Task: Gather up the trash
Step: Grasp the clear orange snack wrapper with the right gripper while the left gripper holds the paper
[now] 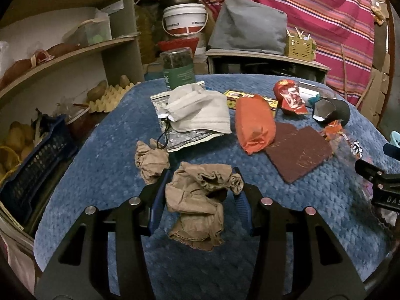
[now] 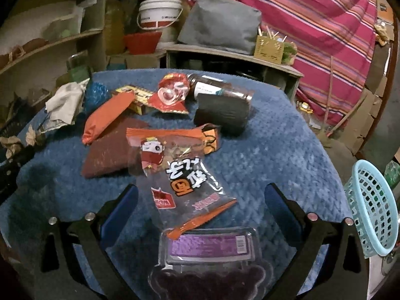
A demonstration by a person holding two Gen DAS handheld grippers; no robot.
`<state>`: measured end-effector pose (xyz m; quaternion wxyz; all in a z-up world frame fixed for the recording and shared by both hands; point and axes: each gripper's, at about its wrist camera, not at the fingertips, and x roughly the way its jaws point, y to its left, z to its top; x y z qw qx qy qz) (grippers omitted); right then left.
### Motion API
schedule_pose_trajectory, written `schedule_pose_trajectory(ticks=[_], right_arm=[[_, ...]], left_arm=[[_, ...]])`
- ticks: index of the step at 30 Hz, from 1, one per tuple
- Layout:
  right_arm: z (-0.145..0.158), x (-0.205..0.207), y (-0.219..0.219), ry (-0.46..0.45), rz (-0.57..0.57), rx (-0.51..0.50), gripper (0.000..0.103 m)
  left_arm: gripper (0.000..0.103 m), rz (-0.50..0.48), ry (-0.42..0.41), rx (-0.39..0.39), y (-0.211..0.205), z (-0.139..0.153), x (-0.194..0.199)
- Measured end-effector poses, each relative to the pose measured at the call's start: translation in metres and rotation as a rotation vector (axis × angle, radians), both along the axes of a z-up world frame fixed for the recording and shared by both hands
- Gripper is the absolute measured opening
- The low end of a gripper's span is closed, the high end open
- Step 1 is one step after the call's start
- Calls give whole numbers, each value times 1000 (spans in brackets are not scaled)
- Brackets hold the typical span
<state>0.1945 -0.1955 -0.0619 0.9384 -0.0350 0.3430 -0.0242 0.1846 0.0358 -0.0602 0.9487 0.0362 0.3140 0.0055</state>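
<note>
Though crumpled paper (image 1: 200, 200) fills left claw (image 1: 201, 175) — contact unclear.

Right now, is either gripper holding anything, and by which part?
Left gripper pinches the crumpled brown paper across its upper middle. Right gripper is open, holding nothing.

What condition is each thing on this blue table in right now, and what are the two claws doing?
Left gripper: fingers shut on the crumpled brown paper.
Right gripper: fingers open, nothing held.
Second brown paper wad: crumpled, loose on the table.
Clear snack bag: flattened, lying between the open fingers.
Red wrapper: torn open, crumpled.
Brown jar: lying on its side.
Teal basket: tilted at the table's edge.
</note>
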Motion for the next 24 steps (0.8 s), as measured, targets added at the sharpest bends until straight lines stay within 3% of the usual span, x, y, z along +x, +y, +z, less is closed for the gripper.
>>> schedule_pose_trajectory(ticks=[3,5,10,15,19,24], right_arm=[[1,2,2,3,10,-10,97],[1,6,4,20,23,-19,86],[-6,17,-1,80,45,32,43],[-9,17,-4,94,59,44,19],[-3,12,-10,74,64,44,10],[13,3,-26,22,60,43,6]], left_arm=[[48,14,-1,-1,4,-1,2],[48,20,0,-7,7,-1,3],[48,37,4,-19,12,-2,5],[48,44,3,-6,13,-4,6],[48,43,2,20,7,-3,4],[48,26,-12,36,-10,7,-2]])
